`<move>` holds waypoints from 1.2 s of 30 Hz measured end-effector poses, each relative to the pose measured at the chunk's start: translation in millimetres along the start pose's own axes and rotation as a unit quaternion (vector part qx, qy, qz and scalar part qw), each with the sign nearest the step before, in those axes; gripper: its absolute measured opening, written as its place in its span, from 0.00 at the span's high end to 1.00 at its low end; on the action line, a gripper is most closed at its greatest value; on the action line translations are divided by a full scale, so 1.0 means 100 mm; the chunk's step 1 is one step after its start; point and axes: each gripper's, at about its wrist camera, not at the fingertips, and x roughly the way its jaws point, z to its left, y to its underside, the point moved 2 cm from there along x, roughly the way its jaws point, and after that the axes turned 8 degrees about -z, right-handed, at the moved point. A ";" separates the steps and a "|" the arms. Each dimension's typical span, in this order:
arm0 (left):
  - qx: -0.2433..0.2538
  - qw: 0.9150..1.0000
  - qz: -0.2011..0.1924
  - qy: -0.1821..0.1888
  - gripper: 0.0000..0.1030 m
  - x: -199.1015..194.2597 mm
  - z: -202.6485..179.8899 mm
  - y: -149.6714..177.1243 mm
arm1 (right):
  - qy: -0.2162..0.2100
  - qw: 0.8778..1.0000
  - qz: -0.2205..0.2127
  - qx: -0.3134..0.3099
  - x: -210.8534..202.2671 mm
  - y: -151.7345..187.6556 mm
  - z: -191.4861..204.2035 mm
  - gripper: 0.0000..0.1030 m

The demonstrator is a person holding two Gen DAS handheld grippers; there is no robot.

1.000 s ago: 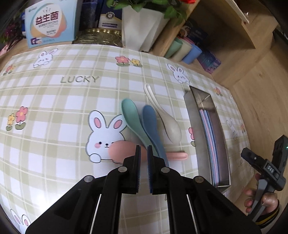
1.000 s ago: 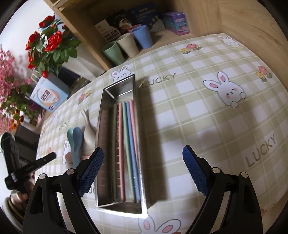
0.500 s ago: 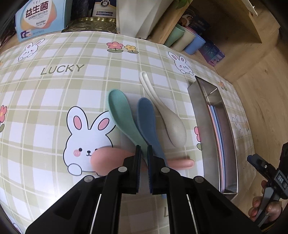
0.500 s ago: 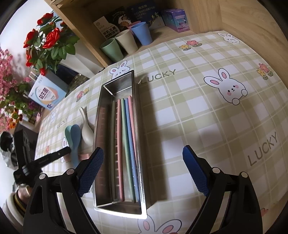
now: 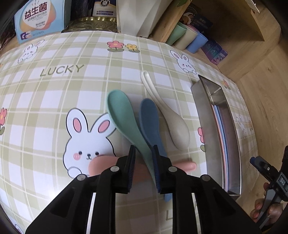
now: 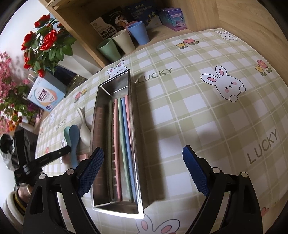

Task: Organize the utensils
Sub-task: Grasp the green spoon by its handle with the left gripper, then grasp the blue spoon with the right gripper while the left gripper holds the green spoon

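Note:
Several spoons lie on the checked tablecloth: a green spoon (image 5: 122, 117), a blue spoon (image 5: 149, 118), a cream spoon (image 5: 172, 124) and a pink spoon (image 5: 185, 164) lying crosswise under them. My left gripper (image 5: 143, 156) is slightly open with its fingers on either side of the green spoon's handle, just above the pink one. A steel tray (image 6: 98, 111) holds several coloured chopsticks (image 6: 124, 142). My right gripper (image 6: 143, 171) is wide open and empty over the tray's near end.
Green, cream and blue cups (image 6: 123, 42) stand on a wooden shelf behind the table. Red flowers (image 6: 45, 43), a blue-and-white box (image 5: 39, 17) and a white pot (image 5: 136, 14) stand at the table's back edge. The steel tray also shows in the left wrist view (image 5: 203, 115).
My left gripper has moved forward and down onto the spoons, and its jaws have opened a little around the green spoon's handle. The right gripper has barely moved.

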 end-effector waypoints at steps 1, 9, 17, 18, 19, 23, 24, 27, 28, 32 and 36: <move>-0.002 1.000 0.005 0.004 0.84 -0.01 0.00 0.02 | 0.000 1.000 -0.001 0.000 0.00 0.00 0.00 0.16; -0.011 1.000 0.016 0.021 0.84 0.04 -0.03 0.06 | -0.001 1.000 -0.001 0.003 -0.01 0.00 -0.01 0.16; -0.008 1.000 0.008 -0.006 0.93 0.13 -0.02 0.04 | 0.005 1.000 -0.002 0.002 -0.03 0.00 -0.02 0.16; -0.004 1.000 0.004 -0.010 0.93 0.11 -0.02 0.05 | 0.006 1.000 -0.001 0.002 -0.03 0.00 -0.03 0.16; -0.002 1.000 0.000 -0.013 0.94 0.08 -0.01 0.06 | 0.007 1.000 -0.001 0.003 -0.03 -0.01 -0.03 0.16; -0.007 1.000 -0.013 -0.015 0.94 -0.04 0.06 0.08 | 0.019 1.000 -0.002 0.002 -0.05 0.01 0.00 0.16; -0.006 1.000 -0.016 -0.016 0.94 -0.08 0.07 0.08 | 0.021 1.000 0.000 0.003 -0.05 0.01 0.00 0.16; -0.003 0.999 -0.031 -0.020 0.94 -0.21 0.11 0.08 | 0.020 1.000 0.001 0.000 -0.06 0.03 0.03 0.16; -0.003 0.999 -0.037 -0.022 0.94 -0.27 0.12 0.09 | 0.021 1.000 0.001 -0.003 -0.07 0.04 0.05 0.16; -0.002 0.998 -0.063 -0.030 0.94 -0.49 0.19 0.14 | 0.014 1.000 0.004 -0.017 -0.10 0.05 0.16 0.16; -0.005 0.996 -0.084 -0.041 0.94 -0.67 0.24 0.19 | 0.003 0.999 0.008 -0.037 -0.08 0.05 0.32 0.16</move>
